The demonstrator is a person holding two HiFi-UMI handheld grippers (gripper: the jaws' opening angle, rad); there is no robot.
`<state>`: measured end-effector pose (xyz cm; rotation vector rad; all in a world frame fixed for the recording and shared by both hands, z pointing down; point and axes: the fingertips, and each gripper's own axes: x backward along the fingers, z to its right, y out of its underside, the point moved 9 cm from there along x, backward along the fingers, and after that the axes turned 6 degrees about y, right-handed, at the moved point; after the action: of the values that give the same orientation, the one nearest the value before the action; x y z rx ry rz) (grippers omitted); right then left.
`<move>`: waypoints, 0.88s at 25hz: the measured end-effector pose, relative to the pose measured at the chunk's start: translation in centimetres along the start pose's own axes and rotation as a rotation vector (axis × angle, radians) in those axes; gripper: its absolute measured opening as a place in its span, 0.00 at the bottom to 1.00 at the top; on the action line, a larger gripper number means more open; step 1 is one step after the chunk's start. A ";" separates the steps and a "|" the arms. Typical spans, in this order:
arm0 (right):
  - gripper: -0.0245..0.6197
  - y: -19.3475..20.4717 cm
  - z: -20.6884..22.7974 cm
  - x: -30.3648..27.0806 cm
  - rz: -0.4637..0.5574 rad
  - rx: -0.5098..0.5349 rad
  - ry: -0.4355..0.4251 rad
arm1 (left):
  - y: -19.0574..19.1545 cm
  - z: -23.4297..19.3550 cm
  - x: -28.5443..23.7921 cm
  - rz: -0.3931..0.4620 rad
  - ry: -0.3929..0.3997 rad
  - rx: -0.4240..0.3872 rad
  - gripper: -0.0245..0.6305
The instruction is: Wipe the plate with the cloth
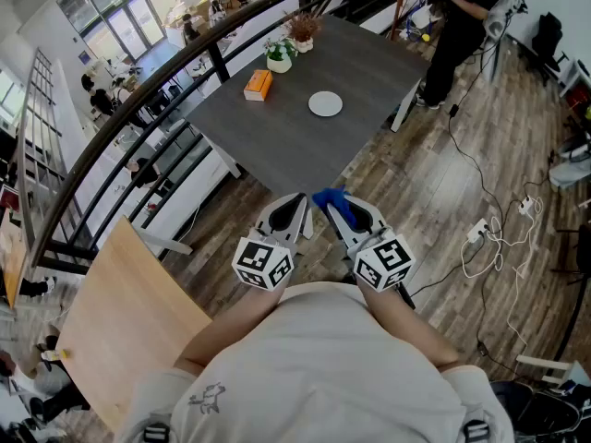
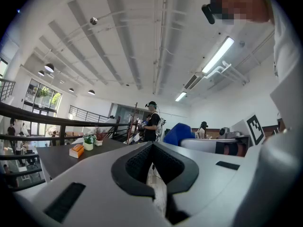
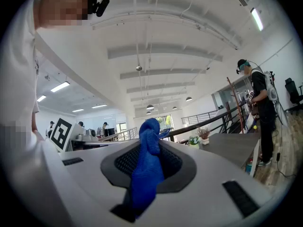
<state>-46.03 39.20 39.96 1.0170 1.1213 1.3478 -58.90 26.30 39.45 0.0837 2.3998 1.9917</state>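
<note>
**Tool state.** The right gripper (image 1: pixel 340 212) has its jaws pinched on the cloth (image 3: pixel 146 167). A blue tuft stands out past the tips and a strip runs back between the pads. The left gripper (image 2: pixel 152 148) has its jaws pressed together with nothing between them. Both grippers point level, close to the person's body and well apart from the table (image 1: pixel 277 155).

**Location of work.** The plate (image 1: pixel 325 104) lies flat near the middle of the table, beside a box (image 1: pixel 259 84) and two plants (image 1: pixel 288 46).

**Handling.**
- Cloth: likely light, soft and limp. It bunches in the grip. The tuft past the tips is probably the part that wipes, so the present hold near one end looks suitable.
- Plate: likely rigid and brittle. It may slide on the smooth top under a wipe. If it needs steadying, press or take it at the rim.

**View coverage.**
- Head view: the only view that shows the plate and its distance from both grippers. The cloth appears there only as a blue scrap.
- Right gripper view: shows the pinch itself and the free tuft.
- Left gripper view: shows the shut, empty jaws, the box and the plants. The plate cannot be made out.
</note>
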 end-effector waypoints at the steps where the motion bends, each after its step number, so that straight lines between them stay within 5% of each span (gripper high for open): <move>1: 0.15 0.0 0.1 0.0 -0.001 0.000 0.001 | 0.0 0.0 -0.1 -0.002 0.000 0.002 0.05; 12: 0.15 -0.4 3.7 -0.6 -0.018 -0.018 -0.013 | 0.5 -0.3 -3.7 0.001 -0.003 0.033 0.05; 22: 0.15 -1.9 13.1 -1.4 -0.037 -0.014 -0.009 | 1.4 -0.5 -13.9 0.001 0.011 0.057 0.05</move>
<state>-32.73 38.86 40.75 0.9872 1.1171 1.3184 -44.98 25.30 40.64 0.0754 2.4632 1.9298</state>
